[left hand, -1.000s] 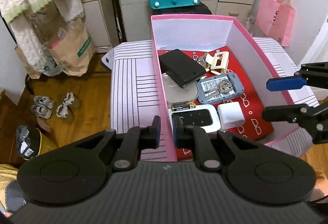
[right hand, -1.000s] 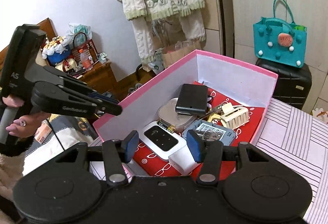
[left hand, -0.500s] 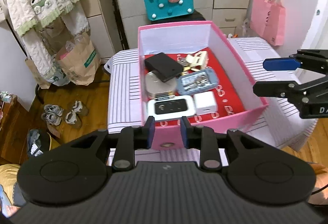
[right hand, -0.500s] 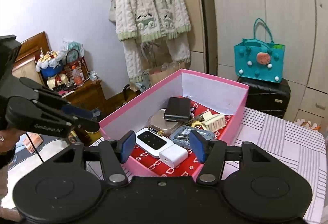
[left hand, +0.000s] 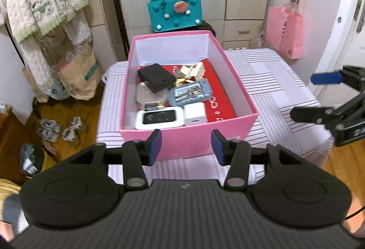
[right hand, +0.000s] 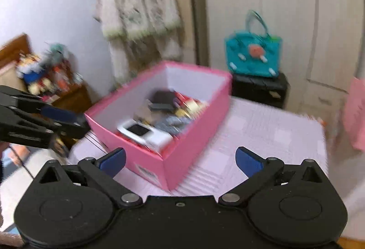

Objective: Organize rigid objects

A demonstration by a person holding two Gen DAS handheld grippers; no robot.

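Striped bedding carried the pink box [left hand: 187,144]. Nearest, the left tongs [left hand: 186,147] stood half open and the right tongs [right hand: 180,161] fully spread, both just opening, empty, short of it. Inside lay the router [left hand: 159,120], charger [left hand: 195,113] and black case [left hand: 157,76]; sorting looked finished.

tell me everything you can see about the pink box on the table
The pink box is an open, lidless rectangular carton that looks like cardboard: pink outside and on the rim, white inside walls, red patterned lining on the floor. It sits upright on the striped cloth. Inside lie a black case, a white router, a white charger and other small items. Neither gripper touches it.
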